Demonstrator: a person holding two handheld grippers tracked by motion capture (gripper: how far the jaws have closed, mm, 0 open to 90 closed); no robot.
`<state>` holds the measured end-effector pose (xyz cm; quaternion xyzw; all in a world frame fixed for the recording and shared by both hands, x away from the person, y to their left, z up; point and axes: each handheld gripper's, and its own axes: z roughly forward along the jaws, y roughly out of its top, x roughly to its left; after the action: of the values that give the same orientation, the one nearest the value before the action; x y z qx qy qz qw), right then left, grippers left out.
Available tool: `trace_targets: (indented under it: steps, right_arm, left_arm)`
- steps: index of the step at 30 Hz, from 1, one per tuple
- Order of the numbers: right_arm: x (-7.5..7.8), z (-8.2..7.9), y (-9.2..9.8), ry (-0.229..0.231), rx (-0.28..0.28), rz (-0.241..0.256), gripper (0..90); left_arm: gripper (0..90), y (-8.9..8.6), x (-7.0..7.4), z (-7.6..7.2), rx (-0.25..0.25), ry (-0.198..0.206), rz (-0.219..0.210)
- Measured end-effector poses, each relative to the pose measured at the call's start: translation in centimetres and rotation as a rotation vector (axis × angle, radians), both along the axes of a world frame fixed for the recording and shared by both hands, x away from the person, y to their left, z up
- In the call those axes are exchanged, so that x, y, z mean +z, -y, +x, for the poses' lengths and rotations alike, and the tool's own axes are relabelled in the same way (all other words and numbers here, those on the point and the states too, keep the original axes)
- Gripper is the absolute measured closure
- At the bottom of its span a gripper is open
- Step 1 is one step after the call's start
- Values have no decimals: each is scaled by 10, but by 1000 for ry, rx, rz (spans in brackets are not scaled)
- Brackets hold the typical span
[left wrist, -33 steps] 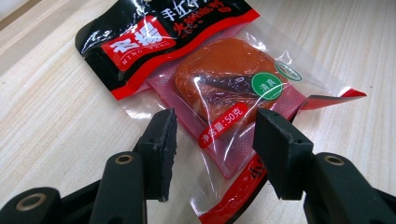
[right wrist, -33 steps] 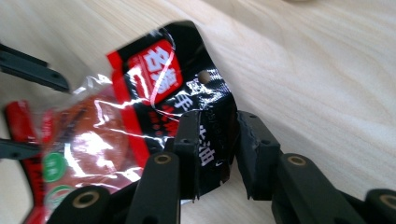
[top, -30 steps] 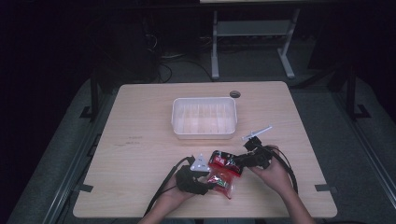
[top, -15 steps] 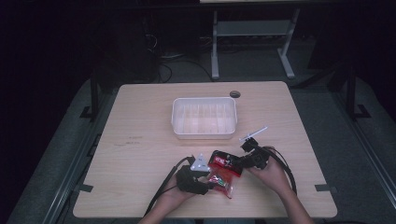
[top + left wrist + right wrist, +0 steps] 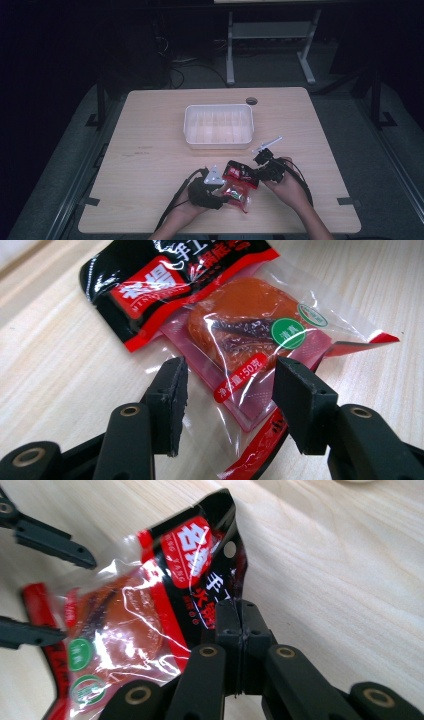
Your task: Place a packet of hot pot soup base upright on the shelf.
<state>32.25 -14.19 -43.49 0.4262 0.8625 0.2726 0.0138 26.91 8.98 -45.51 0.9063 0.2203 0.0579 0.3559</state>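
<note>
My right tongs (image 5: 239, 625) pinch the snack packet's (image 5: 240, 325) black edge; my left tongs (image 5: 227, 400) gape wide around its near end.

Two handheld black grippers: left gripper (image 5: 227, 405) has matte black block fingers (image 5: 170, 400) on arms with brass-ringed pivot holes, a grey three-cornered plate on top and a black trailing cable; right gripper (image 5: 240, 625) has the same black fingers, small screw holes, brass-ringed pivots, black cable.
</note>
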Motion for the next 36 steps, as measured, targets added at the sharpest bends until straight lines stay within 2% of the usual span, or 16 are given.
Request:
trace_targets:
  steps: [1,5,8,17,21,22,24,28,31,33,36]
  right_arm:
    - [0,0,0,0,0,0,890]
    - [10,-4,3,-3,-6,52,892]
    - [23,-9,4,6,-2,100,892]
    - [62,-19,1,42,38,159,892]
    - [78,-24,1,53,30,189,892]
    - [87,-26,1,64,32,193,893]
    - [91,-26,0,63,32,192,893]
    - [109,-25,1,84,20,180,894]
    - [124,-18,4,96,-8,188,894]
    - [134,-13,7,100,-19,215,894]
    - [148,-5,7,108,-37,242,894]
  left_arm:
    - [455,0,0,0,0,0,0]
    - [439,-5,5,-4,-1,5,-11]
    - [428,-8,10,-8,-6,15,-18]
    - [402,-31,25,-17,20,51,-20]
    - [376,-51,28,-18,58,60,-12]
    - [373,-56,28,-18,69,61,-13]
    - [373,-66,30,-18,87,66,-14]
    - [369,-84,30,-19,136,65,-29]
    - [363,-96,27,-17,176,57,-48]
    - [360,-101,28,-16,191,62,-46]
    - [352,-106,29,-15,220,69,-76]
